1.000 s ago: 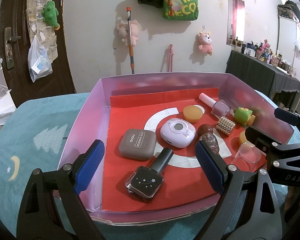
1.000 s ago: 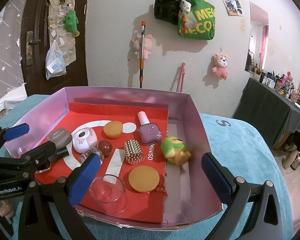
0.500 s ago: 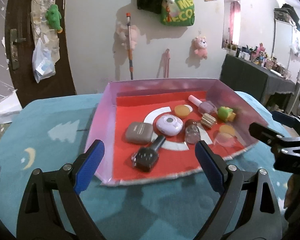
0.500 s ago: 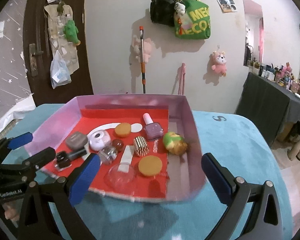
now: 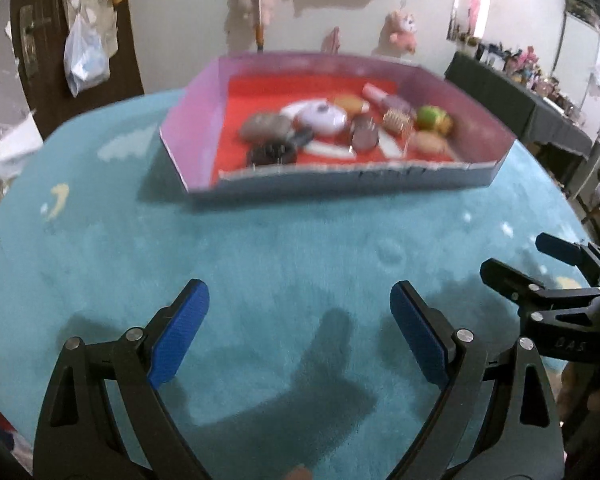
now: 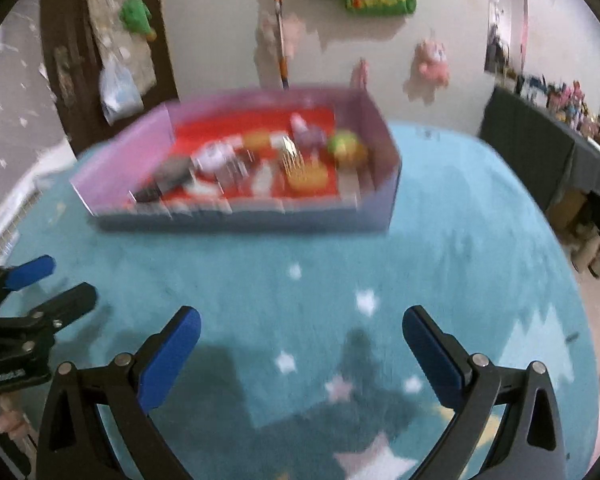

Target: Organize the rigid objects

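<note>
— Both of them just pulled away from the box point(image 5: 488, 136), didn't they? A second ago the left gripper point(image 5: 299, 332) had its fingers right over the near edge, either side of the dark bottle point(image 5: 272, 153).

— Yes, and now the box sits well ahead of those fingers, with bare blue blanket point(image 5: 284, 248) between. The left one is spread wide and holds nothing.

— What's in the box, from the left?

— A grey case point(image 5: 265, 125), the dark bottle just in front of it, then a white round gadget point(image 5: 323, 115), an orange disc point(image 5: 348, 101), a pink bottle point(image 5: 386, 99) and a green toy point(image 5: 432, 118) towards the right wall. It's blurred, so I can't make out the smaller bits.

— And the right gripper point(image 6: 302, 346)?

— Same story: fingers wide apart, empty, drawn back over the stars on the blanket. The box is far ahead of it and a bit to the left of its fingers. The left gripper shows at the left edge of its view.

— So is it finished?

— I'd guess so. Everything looks gathered inside the box and neither is carrying anything. Either the tidying is done or they're resetting for another piece, though I see nothing loose on the blanket.
</note>
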`<state>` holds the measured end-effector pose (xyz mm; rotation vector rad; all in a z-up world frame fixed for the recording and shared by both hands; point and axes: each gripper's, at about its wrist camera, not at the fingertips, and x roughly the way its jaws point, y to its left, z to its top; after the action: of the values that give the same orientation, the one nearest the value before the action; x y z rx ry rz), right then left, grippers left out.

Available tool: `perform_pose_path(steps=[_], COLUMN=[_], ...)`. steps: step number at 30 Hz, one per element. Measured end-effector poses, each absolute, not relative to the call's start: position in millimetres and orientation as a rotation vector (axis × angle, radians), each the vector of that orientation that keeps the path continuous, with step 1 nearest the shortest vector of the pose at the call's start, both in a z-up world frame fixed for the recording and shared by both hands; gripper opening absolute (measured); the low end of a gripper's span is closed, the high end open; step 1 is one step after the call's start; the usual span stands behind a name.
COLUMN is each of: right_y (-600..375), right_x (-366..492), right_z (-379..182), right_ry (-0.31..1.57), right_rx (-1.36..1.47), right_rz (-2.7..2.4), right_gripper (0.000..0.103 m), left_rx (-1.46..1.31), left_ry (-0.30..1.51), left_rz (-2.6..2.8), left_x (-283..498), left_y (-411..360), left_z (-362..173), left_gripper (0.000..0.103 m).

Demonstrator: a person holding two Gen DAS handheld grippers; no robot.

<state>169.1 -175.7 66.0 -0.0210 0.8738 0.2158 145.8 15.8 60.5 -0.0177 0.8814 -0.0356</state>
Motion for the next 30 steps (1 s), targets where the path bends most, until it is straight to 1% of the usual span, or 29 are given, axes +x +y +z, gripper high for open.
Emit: perform_pose_path(steps=[3,7,14,18,30], right_y=[-175,-179,-178,-180,-178], right_x=[172,173,173,172,174], right_z=[49,47,49,49,50], right_ry=[0.945,0.962,0.965,0.964,0.967], right_rx=[-0.017,-0.033,-0.051,-0.04,-0.047], right_rz=[0.208,0.182,0.151,0.138,0.126], right_gripper=[0.103,0.103,0.103,0.103,0.103], left_rx=[-0.027,-0.016,-0.023,-0.034,-0.033], left_ry=[0.912,0.928,0.917,0.922,0.924], left_rz=[-0.005,0.018,0.05,0.056,0.055], left_x=[148,152,155,156,158], left_y=[16,13,17,20,19], left_z=[48,40,38,37,36], left_gripper=[0.093,0.093,0.101,0.103,0.103])
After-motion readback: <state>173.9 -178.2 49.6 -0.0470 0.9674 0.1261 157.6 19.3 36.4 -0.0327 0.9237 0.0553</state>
